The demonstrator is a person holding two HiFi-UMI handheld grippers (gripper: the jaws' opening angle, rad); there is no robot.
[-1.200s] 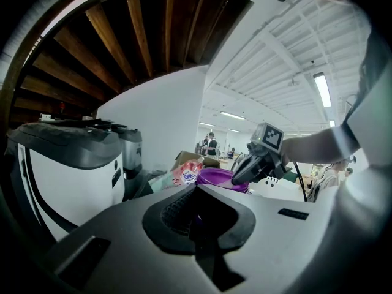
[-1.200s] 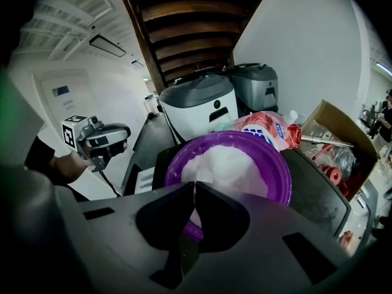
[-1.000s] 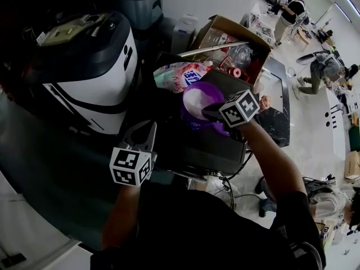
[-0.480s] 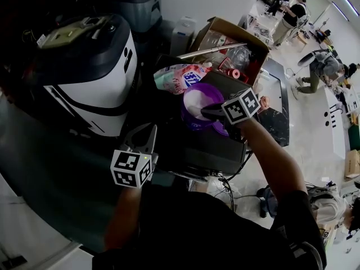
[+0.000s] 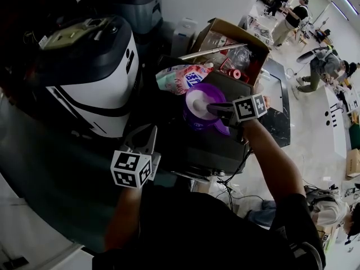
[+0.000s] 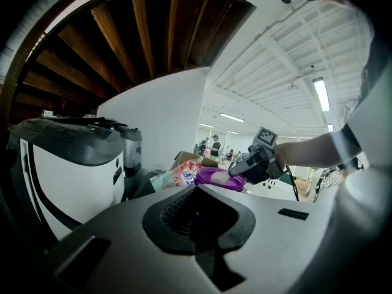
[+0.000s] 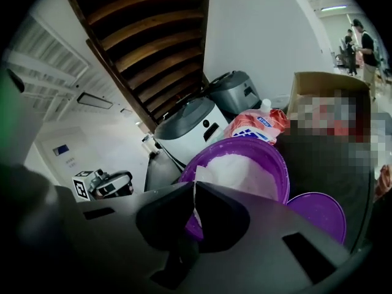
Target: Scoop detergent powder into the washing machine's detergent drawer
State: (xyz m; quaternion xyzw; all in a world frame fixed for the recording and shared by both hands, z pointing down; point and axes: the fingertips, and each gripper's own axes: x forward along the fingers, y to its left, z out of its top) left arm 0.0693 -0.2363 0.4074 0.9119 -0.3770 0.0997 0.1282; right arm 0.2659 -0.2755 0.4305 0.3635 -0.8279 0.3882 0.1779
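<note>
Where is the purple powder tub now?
In the head view's centre, the purple tub stands beside the pink detergent bag; the right gripper holds a white scoop at its rim.

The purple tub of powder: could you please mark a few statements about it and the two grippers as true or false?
1. The purple tub holds white powder. True.
2. The right gripper is open and empty. False: its jaws are shut on a thin white scoop that reaches into the powder.
3. The purple lid is closed over the tub. False: the tub is open and the lid lies beside it.
4. The left gripper holds nothing and is apart from the tub. True.
5. The left gripper is gripping the tub's rim. False: its jaws are together with nothing between them, on the near side of the tub.
</note>
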